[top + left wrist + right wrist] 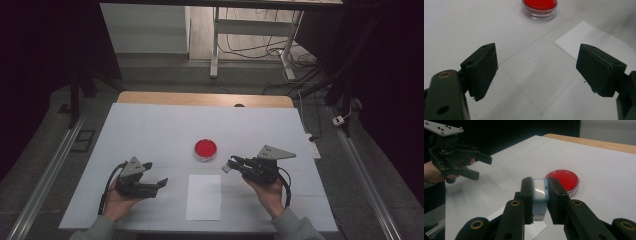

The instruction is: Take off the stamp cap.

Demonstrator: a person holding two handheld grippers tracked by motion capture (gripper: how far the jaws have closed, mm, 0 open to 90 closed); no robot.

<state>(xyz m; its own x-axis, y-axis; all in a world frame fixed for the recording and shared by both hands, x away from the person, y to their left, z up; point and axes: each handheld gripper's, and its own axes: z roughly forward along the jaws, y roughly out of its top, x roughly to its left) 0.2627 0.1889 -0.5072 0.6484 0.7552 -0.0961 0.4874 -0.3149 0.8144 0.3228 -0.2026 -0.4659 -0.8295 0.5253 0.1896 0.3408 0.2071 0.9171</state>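
One red dish [205,149] is sitting on the table [150,130], and everything else is being counted from it. One sheet of paper [204,197] is lying just on the near side of that dish. One small blue and white block [540,192] is hanging beside the dish. Two grippers are showing: the left gripper [156,175] well off to the dish's left, the right gripper [231,164] just to its right.

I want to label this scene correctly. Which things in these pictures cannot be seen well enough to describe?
- Pale blue block in the right tool: right gripper view, the jaws cover its sides; high view, too small to identify.
- Red dish: left gripper view, the top edge cuts it off.
- White sheet: left gripper view, the right jaw and the picture edge hide part.
- Left tool: open, nothing between the jaws.
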